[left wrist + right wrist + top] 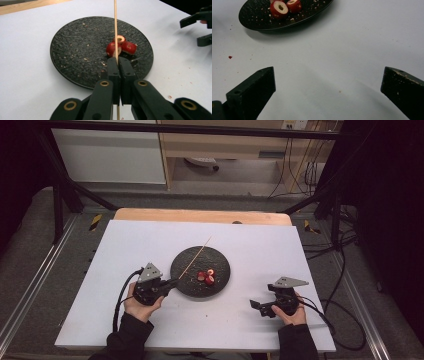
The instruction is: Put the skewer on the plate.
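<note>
A black round plate (190,280) lies at the middle of the white table, with three red fruit pieces (206,277) on its right half. A thin wooden skewer (196,255) slants up and away across the plate. My left gripper (172,283) is at the plate's left edge, shut on the skewer's near end; in the left gripper view the skewer (115,27) rises from the closed jaws past the fruit pieces (121,46) on the plate (75,47). My right gripper (257,306) rests open on the table to the plate's right. Its view has the fruit pieces (284,7) and plate (257,21) at top left.
The white sheet (150,320) covers a wooden table whose far edge (200,215) shows. Crumbs dot the plate and a red speck (230,57) lies on the sheet. Cables (340,310) trail off the right side. My right gripper (200,27) appears at the left gripper view's right edge.
</note>
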`<state>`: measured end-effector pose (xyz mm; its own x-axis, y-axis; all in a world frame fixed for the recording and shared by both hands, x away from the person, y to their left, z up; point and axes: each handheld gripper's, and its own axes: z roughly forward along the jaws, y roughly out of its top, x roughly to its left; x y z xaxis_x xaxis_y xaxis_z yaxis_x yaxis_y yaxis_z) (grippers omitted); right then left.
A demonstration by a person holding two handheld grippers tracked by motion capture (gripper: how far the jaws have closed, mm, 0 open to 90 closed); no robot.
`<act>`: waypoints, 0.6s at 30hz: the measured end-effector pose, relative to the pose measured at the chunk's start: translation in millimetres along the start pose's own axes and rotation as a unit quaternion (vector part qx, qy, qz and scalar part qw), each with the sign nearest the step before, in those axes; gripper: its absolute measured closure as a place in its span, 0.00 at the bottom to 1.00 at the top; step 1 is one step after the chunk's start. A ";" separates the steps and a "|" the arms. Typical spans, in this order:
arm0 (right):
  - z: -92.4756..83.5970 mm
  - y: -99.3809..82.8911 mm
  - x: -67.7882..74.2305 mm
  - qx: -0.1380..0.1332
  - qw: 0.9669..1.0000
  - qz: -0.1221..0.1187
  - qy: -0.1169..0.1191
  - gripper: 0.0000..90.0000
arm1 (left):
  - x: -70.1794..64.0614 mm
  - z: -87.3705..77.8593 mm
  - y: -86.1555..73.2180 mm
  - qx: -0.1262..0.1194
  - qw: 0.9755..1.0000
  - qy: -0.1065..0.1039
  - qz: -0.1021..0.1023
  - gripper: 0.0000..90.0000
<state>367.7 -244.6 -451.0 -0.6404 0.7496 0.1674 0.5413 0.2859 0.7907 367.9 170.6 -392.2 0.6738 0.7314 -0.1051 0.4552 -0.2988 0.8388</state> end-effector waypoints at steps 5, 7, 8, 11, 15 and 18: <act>0.0 -0.9 0.5 0.000 1.000 -0.004 0.000 0.01 | 0.9 11.3 6.1 0.009 1.000 0.005 -0.001 0.98; -0.2 -1.0 0.3 -0.001 1.000 -0.005 0.001 0.01 | 1.3 16.8 7.8 0.015 1.000 0.007 -0.003 0.98; -0.4 -1.0 0.4 -0.001 1.000 -0.005 0.001 0.01 | 1.5 19.6 8.7 0.018 1.000 0.009 -0.003 0.98; -1.0 -1.2 0.8 -0.001 1.000 -0.005 0.002 0.01 | 2.9 27.6 10.8 0.026 1.000 0.013 -0.004 0.98; -1.6 -2.0 1.2 -0.002 1.000 -0.003 0.004 0.01 | 4.7 38.5 11.4 0.037 0.999 0.025 -0.007 0.98; -1.7 -2.1 0.9 -0.002 1.000 -0.003 0.004 0.01 | 6.5 45.3 10.5 0.048 0.998 0.038 -0.005 0.98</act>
<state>365.1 -245.5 -451.6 -0.6488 0.7423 0.1674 0.5346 0.2881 0.7945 403.4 144.5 -408.3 0.6240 0.7783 -0.0699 0.5179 -0.3449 0.7829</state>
